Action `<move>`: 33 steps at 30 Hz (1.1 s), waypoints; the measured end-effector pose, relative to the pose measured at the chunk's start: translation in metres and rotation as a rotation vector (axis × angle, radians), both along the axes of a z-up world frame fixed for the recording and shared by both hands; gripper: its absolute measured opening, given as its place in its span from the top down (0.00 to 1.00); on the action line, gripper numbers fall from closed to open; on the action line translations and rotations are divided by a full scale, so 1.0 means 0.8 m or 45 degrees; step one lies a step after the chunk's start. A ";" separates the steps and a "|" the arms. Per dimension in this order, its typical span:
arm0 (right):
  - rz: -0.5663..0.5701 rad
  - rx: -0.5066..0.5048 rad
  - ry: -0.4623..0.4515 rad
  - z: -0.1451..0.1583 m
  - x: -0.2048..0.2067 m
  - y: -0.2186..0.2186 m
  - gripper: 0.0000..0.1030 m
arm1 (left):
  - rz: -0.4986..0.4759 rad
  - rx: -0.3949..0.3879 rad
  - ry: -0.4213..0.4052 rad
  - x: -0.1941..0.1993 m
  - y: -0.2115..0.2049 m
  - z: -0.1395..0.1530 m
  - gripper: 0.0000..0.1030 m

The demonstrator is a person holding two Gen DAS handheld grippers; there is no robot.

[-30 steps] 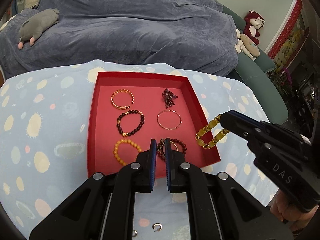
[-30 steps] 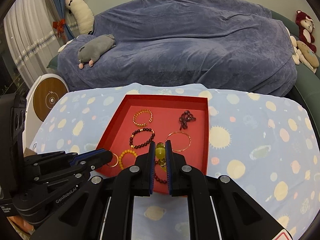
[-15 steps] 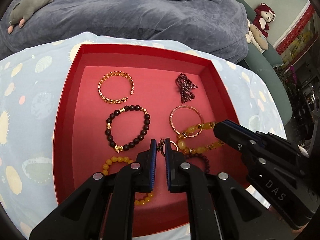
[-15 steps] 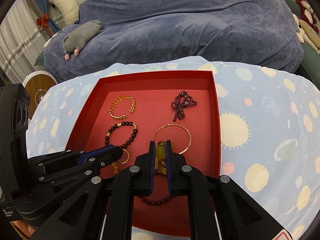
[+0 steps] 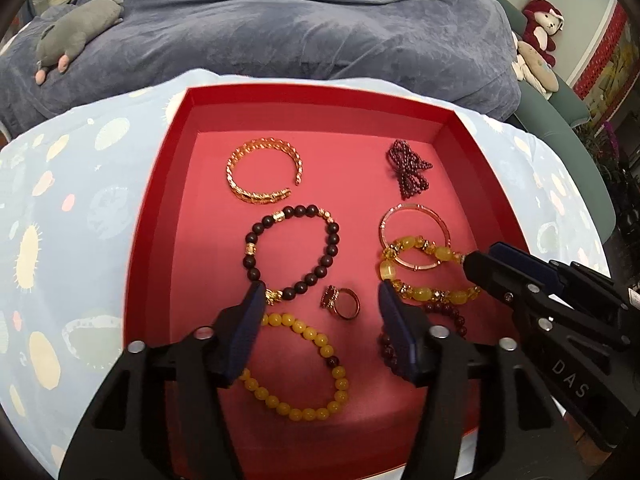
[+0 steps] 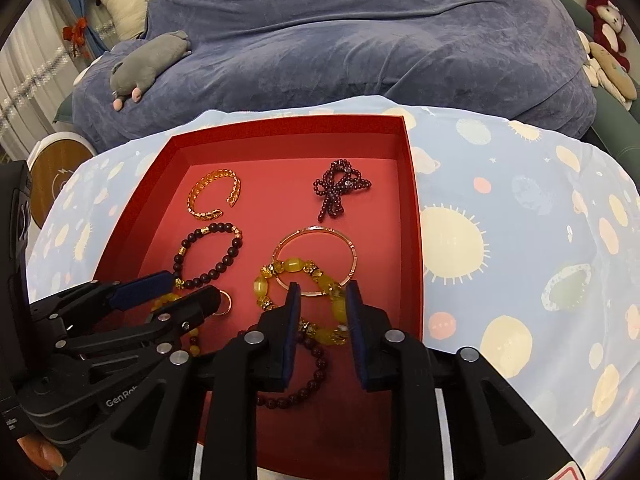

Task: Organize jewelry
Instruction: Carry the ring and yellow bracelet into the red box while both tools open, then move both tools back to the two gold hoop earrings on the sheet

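Evenly and softly lit, fairly bright indoors, without hard shadows or glare. Sharp just ahead of the fingers; strongly bowed by the fisheye farther out, with dark vignetted corners and slight softness there.

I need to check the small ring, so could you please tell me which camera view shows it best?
The left wrist view: the small ring lies whole and unobstructed on the red tray, between the open jaws of the left hand-held gripper. In the right wrist view, only part of its band shows, behind that gripper's fingertip.
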State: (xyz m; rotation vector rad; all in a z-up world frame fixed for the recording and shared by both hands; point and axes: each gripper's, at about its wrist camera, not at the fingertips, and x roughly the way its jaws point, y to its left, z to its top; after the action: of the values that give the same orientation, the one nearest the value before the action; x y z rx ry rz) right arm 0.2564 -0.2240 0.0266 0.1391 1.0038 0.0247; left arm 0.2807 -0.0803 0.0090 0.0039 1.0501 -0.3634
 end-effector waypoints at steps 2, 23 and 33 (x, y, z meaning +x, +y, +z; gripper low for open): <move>-0.003 -0.001 -0.012 0.005 -0.005 0.000 0.66 | -0.001 0.008 -0.024 -0.003 0.000 0.005 0.40; -0.012 0.029 -0.059 0.049 -0.098 0.015 0.61 | -0.013 0.026 -0.137 -0.090 0.021 0.064 0.40; -0.007 0.015 -0.033 0.048 -0.161 0.032 0.61 | 0.017 0.029 -0.128 -0.147 0.047 0.068 0.40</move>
State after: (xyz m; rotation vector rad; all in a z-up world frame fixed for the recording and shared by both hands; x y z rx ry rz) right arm 0.1273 -0.1984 0.0647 0.1519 0.9777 0.0268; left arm 0.1630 -0.0426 0.0632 0.0352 0.9543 -0.3359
